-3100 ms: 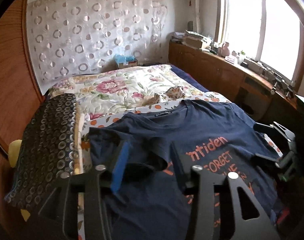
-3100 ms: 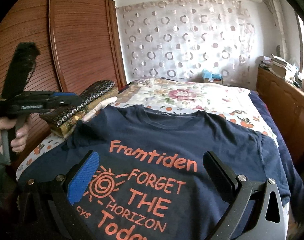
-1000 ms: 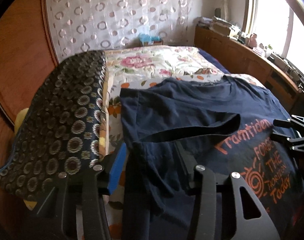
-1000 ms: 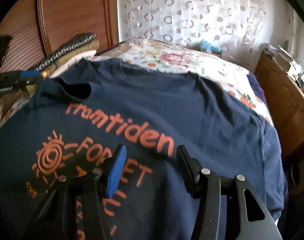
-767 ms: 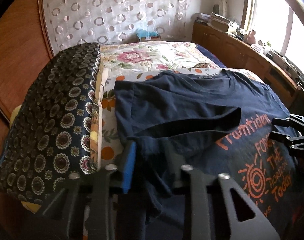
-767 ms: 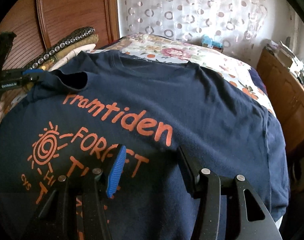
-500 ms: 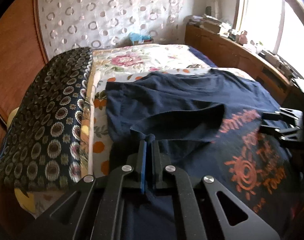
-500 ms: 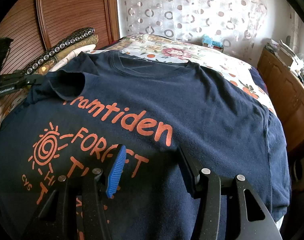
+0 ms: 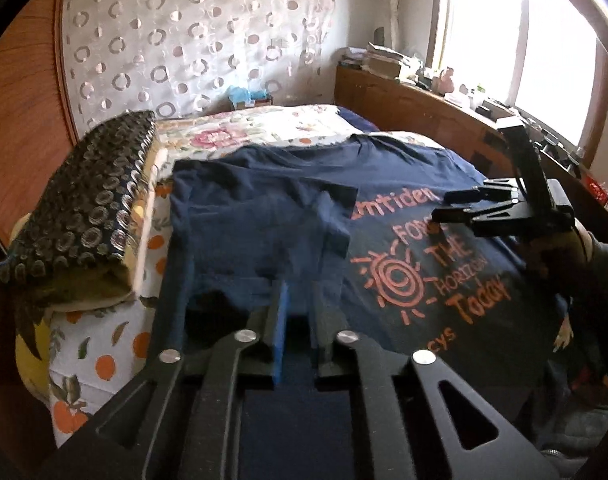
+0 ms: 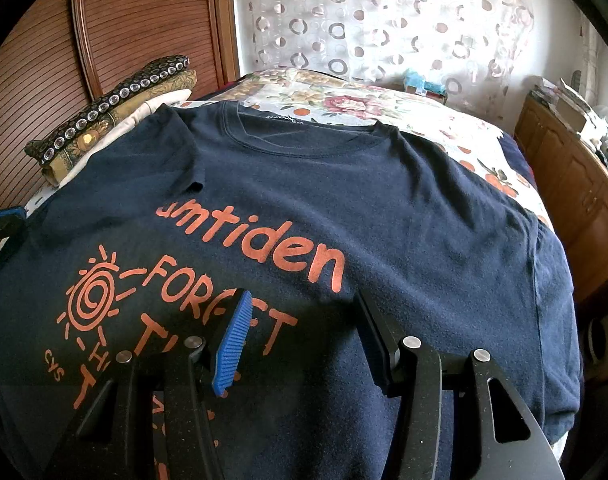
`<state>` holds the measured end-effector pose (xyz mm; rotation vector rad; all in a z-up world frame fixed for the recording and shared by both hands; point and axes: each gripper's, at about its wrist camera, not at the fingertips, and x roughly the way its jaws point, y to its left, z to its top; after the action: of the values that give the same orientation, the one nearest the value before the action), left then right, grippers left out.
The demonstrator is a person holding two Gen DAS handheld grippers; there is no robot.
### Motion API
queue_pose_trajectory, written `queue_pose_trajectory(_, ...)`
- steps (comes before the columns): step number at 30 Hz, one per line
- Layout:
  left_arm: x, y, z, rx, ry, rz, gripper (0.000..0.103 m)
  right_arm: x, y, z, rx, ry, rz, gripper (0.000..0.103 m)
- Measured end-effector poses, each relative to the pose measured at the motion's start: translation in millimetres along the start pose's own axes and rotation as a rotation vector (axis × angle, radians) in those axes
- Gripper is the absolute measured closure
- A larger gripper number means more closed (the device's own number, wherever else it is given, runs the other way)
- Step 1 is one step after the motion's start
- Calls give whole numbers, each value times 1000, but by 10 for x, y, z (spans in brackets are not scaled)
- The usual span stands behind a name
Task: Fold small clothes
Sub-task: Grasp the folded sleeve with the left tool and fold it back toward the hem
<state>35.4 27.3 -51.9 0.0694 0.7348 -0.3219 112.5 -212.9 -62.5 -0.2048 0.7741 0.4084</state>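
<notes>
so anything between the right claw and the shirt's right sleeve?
Nothing visible. The right claw hangs open over the navy t-shirt, and only flat shirt fabric lies between it and the right sleeve. The folded blankets sit beyond the opposite sleeve.

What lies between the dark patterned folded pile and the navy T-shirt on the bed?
In the left wrist view, only a strip of fruit-printed bedsheet lies between the folded pile and the navy T-shirt.

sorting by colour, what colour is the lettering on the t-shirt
Orange lettering on the navy cotton t-shirt; clearest in the right wrist view.
</notes>
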Motion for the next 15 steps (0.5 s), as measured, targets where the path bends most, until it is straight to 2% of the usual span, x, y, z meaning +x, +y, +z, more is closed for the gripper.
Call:
queue_pose_trajectory(2,-38,20,30,-4,-21,10,64,-3,0,0,0,0,-1,49)
queue_pose_trajectory(4,-67,40,44,-13,-37,14,57,-16,-26,-7,10,-4,-1,49)
queue_pose_trajectory(8,-53,89,72,-28,-48,32,28,-178,-152,-71,33,-43,-8,49)
queue_pose_trajectory(15,-39,16,64,-57,-72,53,27,-661,-741,-302,108,-109,-113,49)
